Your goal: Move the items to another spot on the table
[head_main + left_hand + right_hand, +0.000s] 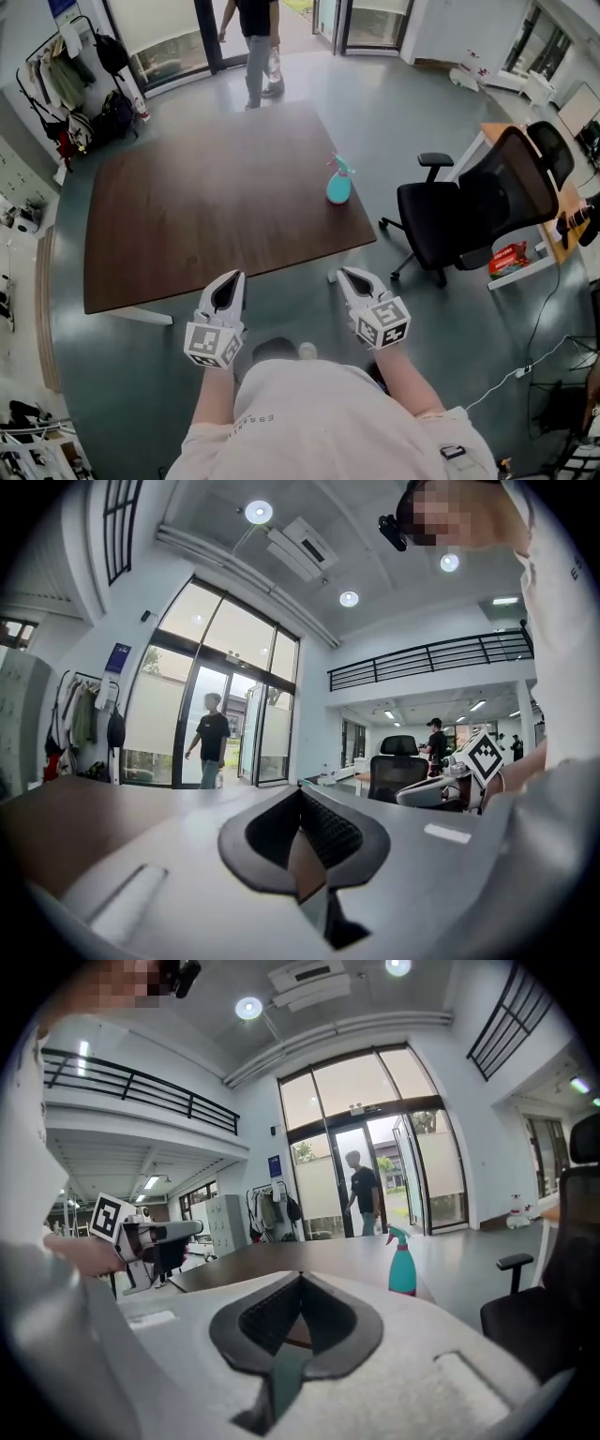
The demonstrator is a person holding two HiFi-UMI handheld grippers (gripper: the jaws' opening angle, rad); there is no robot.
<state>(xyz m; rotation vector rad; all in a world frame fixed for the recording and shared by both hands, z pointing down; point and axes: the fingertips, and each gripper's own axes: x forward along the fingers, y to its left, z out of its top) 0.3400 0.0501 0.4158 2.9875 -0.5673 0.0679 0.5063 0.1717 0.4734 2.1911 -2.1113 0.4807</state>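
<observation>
A teal spray bottle (338,184) with a pink trigger stands upright near the right edge of the dark brown table (187,216); the right gripper view shows the bottle (401,1262) ahead and to the right. My left gripper (232,278) and right gripper (345,275) are held side by side just short of the table's near edge, over the floor, and both point at the table. In their own views the left gripper (300,794) and the right gripper (300,1279) have their jaw tips together with nothing between them. Neither gripper touches the bottle.
A black office chair (469,211) stands right of the table, beside a desk (525,258) with a red packet. A person (255,42) stands by the glass doors beyond the table. A coat rack (70,84) with clothes and bags is at the far left.
</observation>
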